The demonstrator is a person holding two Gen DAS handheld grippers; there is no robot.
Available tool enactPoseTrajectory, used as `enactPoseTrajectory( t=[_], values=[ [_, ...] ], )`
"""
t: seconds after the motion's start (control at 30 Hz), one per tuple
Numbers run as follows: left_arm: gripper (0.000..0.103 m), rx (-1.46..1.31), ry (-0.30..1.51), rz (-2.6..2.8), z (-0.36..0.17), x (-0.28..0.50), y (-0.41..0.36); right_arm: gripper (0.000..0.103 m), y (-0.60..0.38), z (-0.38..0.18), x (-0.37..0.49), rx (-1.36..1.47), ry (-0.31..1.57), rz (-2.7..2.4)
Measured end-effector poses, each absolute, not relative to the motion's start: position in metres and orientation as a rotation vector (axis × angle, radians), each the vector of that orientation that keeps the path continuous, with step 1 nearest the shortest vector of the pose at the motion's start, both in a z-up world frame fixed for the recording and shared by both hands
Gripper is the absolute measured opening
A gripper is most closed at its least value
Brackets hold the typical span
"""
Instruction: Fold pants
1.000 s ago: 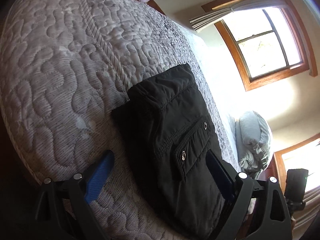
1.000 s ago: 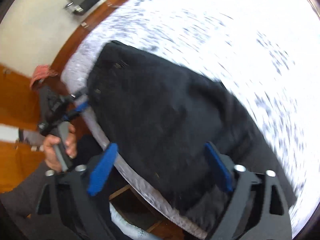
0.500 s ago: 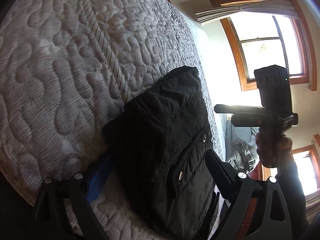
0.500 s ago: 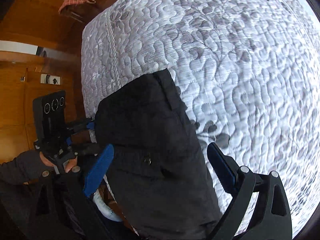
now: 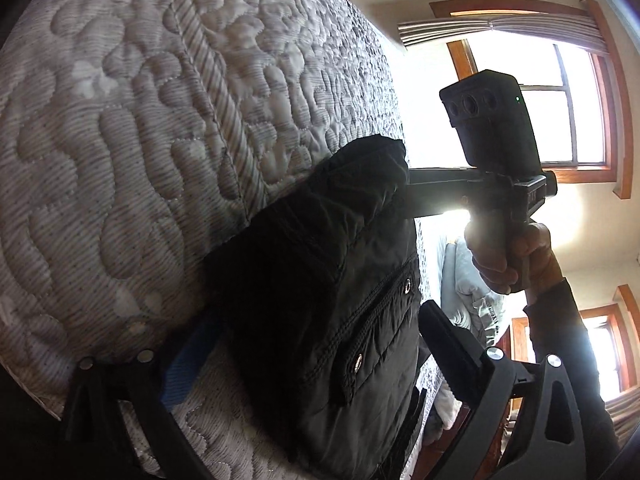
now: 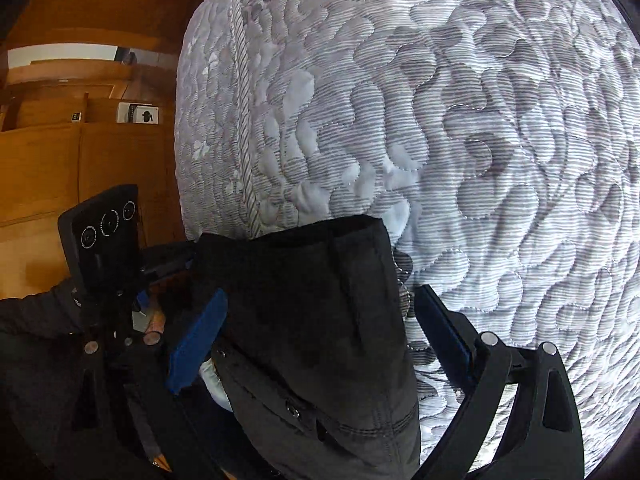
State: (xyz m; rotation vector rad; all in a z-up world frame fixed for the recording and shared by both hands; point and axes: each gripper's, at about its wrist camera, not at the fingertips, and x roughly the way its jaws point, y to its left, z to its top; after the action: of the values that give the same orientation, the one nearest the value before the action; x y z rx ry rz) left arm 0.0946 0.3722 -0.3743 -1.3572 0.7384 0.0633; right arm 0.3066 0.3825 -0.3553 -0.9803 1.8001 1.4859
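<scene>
Pants (image 5: 320, 300) folded on the bed (image 5: 120, 140), long axis along our left gripper (image 5: 312, 364); jaws just widened, astride, not gripping. Right gripper (image 6: 320, 332) open too.

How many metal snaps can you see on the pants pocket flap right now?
2 in the left wrist view, both on the pants: upper snap by the flap's far corner, lower snap nearer the camera. Others may be hidden in folds.

Pants (image 5: 320, 280): black woven cloth, faint sheen, metal snaps. Mattress (image 6: 480, 140): grey-white quilted fabric, ribbed texture. Window frame (image 5: 616, 120): glossy varnished wood. Gripper pads (image 6: 196, 344): matt blue.
</scene>
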Motion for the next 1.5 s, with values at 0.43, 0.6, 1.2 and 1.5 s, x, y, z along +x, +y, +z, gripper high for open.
enactPoseTrajectory(
  t=[0.43,0.6,1.2,1.5],
  values=[
    [0.033,-1.310,0.705,0.053,-0.334,0.078,0.370,0.040,0.361,-0.284,0.292,-1.048,1.674,1.511],
    [0.030,-1.167,0.689,0.022,-0.281,0.085,0.348,0.037,0.333,-0.231,0.285,-1.079,1.561,1.511],
    [0.028,-0.742,0.716,-0.104,-0.124,0.093,0.214,0.034,0.177,-0.087,0.251,-1.060,1.262,1.376],
    [0.028,-0.591,0.724,-0.182,-0.080,0.091,0.149,0.033,0.108,-0.049,0.235,-1.018,1.185,1.313]
  ],
)
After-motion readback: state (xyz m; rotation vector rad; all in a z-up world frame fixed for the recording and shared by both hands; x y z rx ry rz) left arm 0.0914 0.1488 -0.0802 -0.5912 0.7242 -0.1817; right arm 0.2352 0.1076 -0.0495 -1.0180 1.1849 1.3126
